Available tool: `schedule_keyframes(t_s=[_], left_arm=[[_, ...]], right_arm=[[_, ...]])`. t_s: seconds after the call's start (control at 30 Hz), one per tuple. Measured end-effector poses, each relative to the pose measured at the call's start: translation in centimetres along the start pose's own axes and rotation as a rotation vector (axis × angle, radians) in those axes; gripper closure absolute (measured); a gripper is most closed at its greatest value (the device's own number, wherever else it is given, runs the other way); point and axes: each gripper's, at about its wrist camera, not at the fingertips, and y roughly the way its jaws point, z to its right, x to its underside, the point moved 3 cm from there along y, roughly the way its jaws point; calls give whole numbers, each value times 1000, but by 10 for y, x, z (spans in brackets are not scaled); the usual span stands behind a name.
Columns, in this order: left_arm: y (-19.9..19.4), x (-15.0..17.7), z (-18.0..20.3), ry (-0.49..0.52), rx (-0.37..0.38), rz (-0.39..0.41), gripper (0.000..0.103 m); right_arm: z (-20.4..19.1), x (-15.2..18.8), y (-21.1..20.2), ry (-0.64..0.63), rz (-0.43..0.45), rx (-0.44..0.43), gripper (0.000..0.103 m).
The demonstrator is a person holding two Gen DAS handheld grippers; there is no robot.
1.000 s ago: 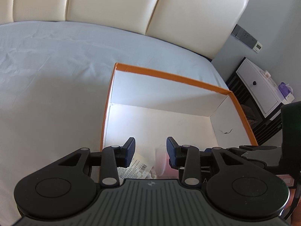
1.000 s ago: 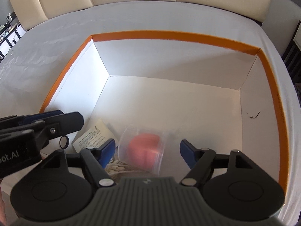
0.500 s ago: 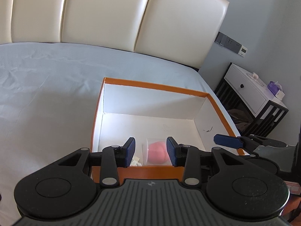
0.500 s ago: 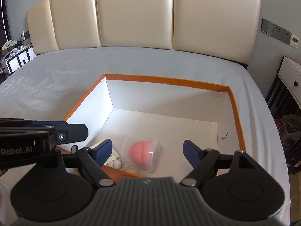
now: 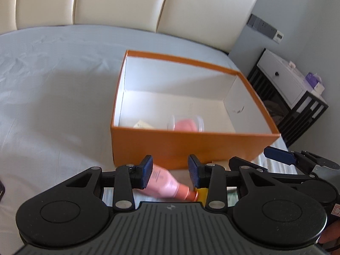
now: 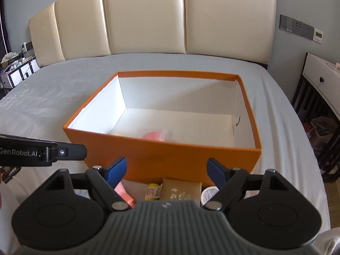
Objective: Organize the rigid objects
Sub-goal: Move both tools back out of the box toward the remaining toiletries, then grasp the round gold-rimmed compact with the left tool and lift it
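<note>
An orange box (image 5: 187, 146) (image 6: 170, 150) with a white inside sits on the bed. In it lie a clear cup with a pink ball (image 5: 186, 124) (image 6: 156, 136) and a paper slip (image 5: 141, 125). In front of the box lie a pink bottle (image 5: 164, 183) (image 6: 123, 192), a yellow item (image 6: 153, 191), a gold-brown packet (image 6: 180, 191) and a white round lid (image 6: 209, 193). My left gripper (image 5: 171, 171) is open and empty above the pink bottle. My right gripper (image 6: 167, 171) is open wide and empty above the loose items.
The grey bedsheet (image 5: 53, 89) spreads left of the box. A cream padded headboard (image 6: 148, 21) stands behind. A white nightstand on a black frame (image 5: 291, 89) stands right of the bed. A dark object (image 6: 9, 172) lies at the left edge.
Both grippers have pulled back and up out of the box, leaving the cup with the pink ball inside. The loose items in front of the box have come into view.
</note>
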Motion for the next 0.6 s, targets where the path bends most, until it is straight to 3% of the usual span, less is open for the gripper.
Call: schedule_keyframes(t_s=[0.2,0.47,0.6], left_arm=[[12,23,-3,56,-42,-196,58],[17,48,-16,41,-73,-409,53],[25,59,-13,59,-9,-516,41]], right_arm=[[-6,33,-1,3,-81,-23,30],[-15,72,5,44,-221,-109,38],[-23,89,11,32,-276,-115,47]])
